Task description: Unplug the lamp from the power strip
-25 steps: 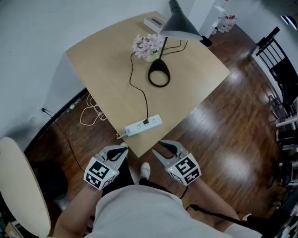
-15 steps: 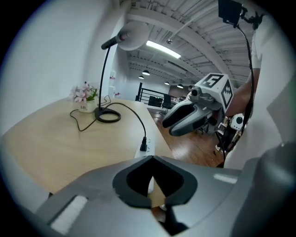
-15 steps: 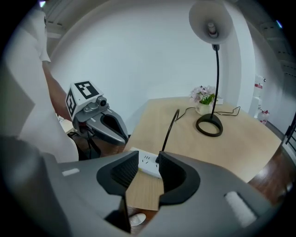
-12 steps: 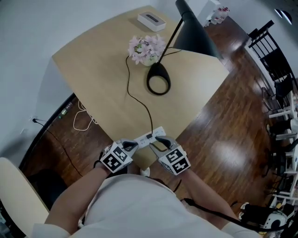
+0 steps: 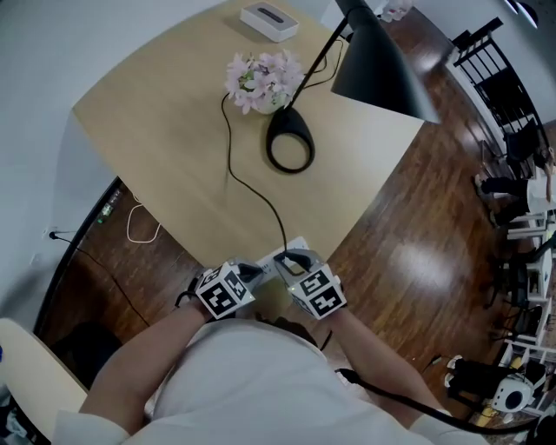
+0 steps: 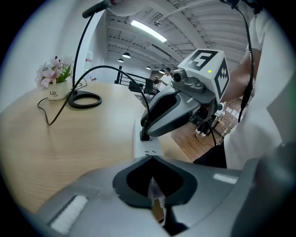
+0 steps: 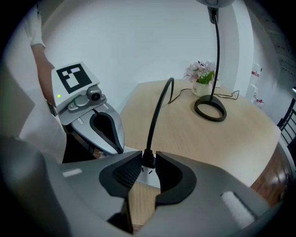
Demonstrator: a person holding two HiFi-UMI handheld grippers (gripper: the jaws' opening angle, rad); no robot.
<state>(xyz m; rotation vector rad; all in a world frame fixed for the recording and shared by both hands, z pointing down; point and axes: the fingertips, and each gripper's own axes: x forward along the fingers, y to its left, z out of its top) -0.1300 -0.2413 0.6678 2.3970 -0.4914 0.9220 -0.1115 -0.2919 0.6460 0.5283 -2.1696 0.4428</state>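
Observation:
The white power strip (image 5: 294,247) lies at the table's near edge, and the lamp's black cord (image 5: 252,187) runs from it to the ring base (image 5: 289,149). In the right gripper view my right gripper (image 7: 148,162) is shut on the black lamp plug (image 7: 148,156), which still sits in the strip (image 7: 150,177). My left gripper (image 6: 151,159) is shut on the strip's near end, the strip (image 6: 147,144) stretching away just past its tips. In the head view both grippers (image 5: 256,271) (image 5: 287,258) meet over the strip. The black lamp shade (image 5: 382,61) hangs over the table's right side.
A pot of pink flowers (image 5: 261,80) and a white box (image 5: 269,19) stand at the back of the wooden table (image 5: 156,130). Loose cables (image 5: 143,228) lie on the floor to the left. Black chairs (image 5: 504,96) stand at the right.
Both grippers have moved up from below the table edge onto the power strip and drawn together. The right one has shut round the plug, and the left one on the strip's end.

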